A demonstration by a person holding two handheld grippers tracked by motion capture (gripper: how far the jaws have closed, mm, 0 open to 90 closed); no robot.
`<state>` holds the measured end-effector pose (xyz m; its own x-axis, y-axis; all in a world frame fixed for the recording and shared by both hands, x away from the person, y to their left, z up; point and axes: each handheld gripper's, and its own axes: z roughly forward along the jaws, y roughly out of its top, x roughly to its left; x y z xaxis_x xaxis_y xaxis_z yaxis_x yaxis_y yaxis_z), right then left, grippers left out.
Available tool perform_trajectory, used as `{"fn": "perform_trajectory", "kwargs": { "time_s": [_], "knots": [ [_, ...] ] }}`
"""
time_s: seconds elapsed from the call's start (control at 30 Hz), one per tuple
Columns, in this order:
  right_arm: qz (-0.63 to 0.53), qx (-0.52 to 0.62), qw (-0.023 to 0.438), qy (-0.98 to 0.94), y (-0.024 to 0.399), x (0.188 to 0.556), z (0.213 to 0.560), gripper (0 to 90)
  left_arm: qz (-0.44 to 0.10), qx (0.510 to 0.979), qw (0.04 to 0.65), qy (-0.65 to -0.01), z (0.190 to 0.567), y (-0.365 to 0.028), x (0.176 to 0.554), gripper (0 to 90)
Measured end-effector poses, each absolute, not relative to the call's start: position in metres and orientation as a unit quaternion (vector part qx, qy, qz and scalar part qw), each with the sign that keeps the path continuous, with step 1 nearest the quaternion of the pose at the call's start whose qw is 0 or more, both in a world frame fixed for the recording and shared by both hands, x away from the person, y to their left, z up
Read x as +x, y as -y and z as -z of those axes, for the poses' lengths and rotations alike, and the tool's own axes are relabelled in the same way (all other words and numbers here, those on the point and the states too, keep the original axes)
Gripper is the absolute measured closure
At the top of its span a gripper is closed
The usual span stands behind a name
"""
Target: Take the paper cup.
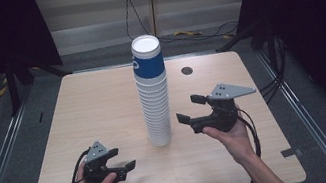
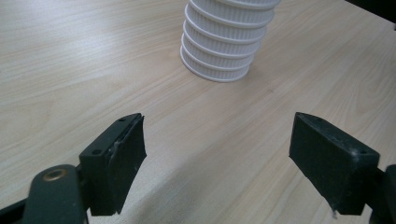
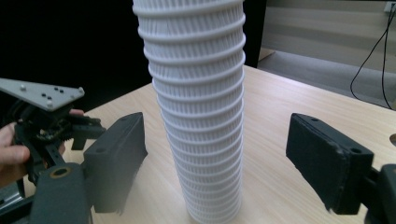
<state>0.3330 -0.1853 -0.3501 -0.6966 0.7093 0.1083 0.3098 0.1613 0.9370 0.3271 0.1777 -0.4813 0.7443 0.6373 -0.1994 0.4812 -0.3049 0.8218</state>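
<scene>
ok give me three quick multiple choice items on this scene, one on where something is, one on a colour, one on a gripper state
1. Where does the stack of cups stand?
A. at the table's left edge
B. near the middle of the table, between the two grippers
C. on the floor behind the table

2. What colour is the band on the top cup?
A. red
B. green
C. blue

3. How do the jaws of the right gripper stand?
A. open, holding nothing
B. shut on the stack
C. shut on a single cup

Answers:
1 B: the high view shows it mid-table with the left gripper on one side and the right gripper on the other.
2 C: a blue wrap sits under the white rim.
3 A: the right gripper view shows both jaws wide apart, clear of the stack.
</scene>
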Motion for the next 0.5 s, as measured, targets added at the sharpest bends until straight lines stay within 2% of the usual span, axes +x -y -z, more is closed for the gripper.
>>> {"fn": "perform_trajectory", "kwargs": {
  "time_s": [0.5],
  "knots": [
    [-0.578, 0.307, 0.178, -0.735, 0.180, 0.344, 0.311, 18.8, -0.077, 0.806, 0.477, -0.342, 0.482, -0.177, 0.326, 19.0]
  ]
}}
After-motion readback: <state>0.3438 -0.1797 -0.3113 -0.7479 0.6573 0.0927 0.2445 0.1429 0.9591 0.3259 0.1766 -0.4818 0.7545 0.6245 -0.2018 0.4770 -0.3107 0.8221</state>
